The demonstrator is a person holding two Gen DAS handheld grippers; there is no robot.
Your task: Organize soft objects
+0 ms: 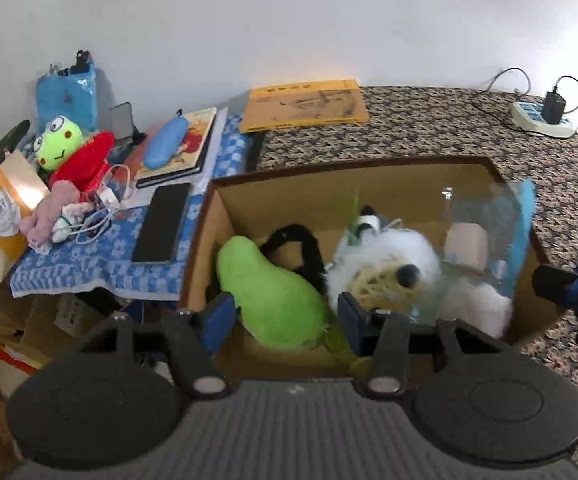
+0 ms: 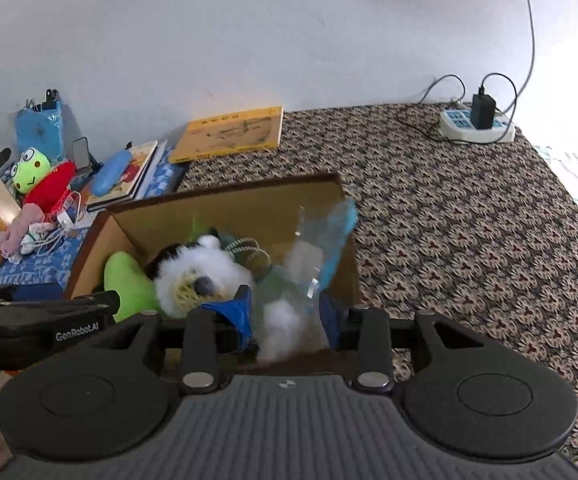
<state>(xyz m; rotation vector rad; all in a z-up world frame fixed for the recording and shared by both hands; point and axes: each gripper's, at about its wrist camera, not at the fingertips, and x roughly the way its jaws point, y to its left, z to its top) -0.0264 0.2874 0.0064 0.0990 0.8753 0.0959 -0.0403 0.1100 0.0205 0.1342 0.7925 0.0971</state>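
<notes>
An open cardboard box (image 1: pixel 225 216) (image 2: pixel 249 196) on the patterned cloth holds a green plush (image 1: pixel 273 300) (image 2: pixel 129 284), a white fluffy dog plush (image 1: pixel 393 260) (image 2: pixel 205 272), a black strap and a clear plastic bag of white stuffing (image 1: pixel 485 224) (image 2: pixel 309 260). My left gripper (image 1: pixel 285 320) is open, its fingers on either side of the green plush's near end. My right gripper (image 2: pixel 289 316) is open over the box's near right corner, above the white stuffing. A frog plush in red (image 1: pixel 69 148) (image 2: pixel 37 176) and a pink soft toy (image 1: pixel 49 216) (image 2: pixel 21 228) lie on the left.
On the blue checked cloth (image 1: pixel 89 264) at left lie a black phone (image 1: pixel 163 222), books (image 1: pixel 185 148), a blue case, cables and an orange bag (image 1: pixel 1 208). A yellow book (image 1: pixel 305 106) (image 2: pixel 233 132) leans at the wall. A power strip (image 2: pixel 477 124) sits far right.
</notes>
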